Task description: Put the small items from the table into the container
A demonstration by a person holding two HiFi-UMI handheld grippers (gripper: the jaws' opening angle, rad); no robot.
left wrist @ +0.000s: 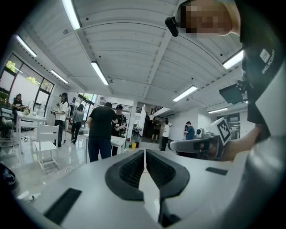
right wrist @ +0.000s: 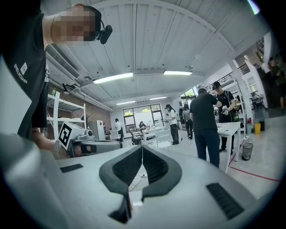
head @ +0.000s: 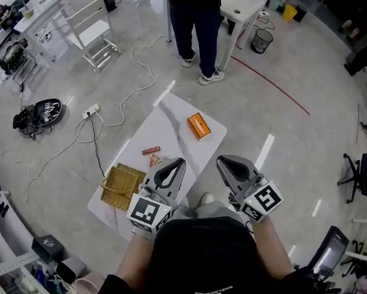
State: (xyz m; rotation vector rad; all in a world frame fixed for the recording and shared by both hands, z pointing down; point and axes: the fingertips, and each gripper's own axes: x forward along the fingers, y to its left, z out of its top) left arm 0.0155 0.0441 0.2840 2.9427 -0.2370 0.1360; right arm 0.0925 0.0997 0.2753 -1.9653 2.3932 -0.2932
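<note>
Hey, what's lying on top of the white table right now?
A flat woven straw basket, an orange rectangular box, a slim red bar and a small reddish item. The table's near end is hidden under the left gripper and the right gripper.

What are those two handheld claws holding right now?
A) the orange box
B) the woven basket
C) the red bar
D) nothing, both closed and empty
D: the left gripper and right gripper show jaws pressed together with nothing between; the orange box, red bar and woven basket sit on the table.
</note>
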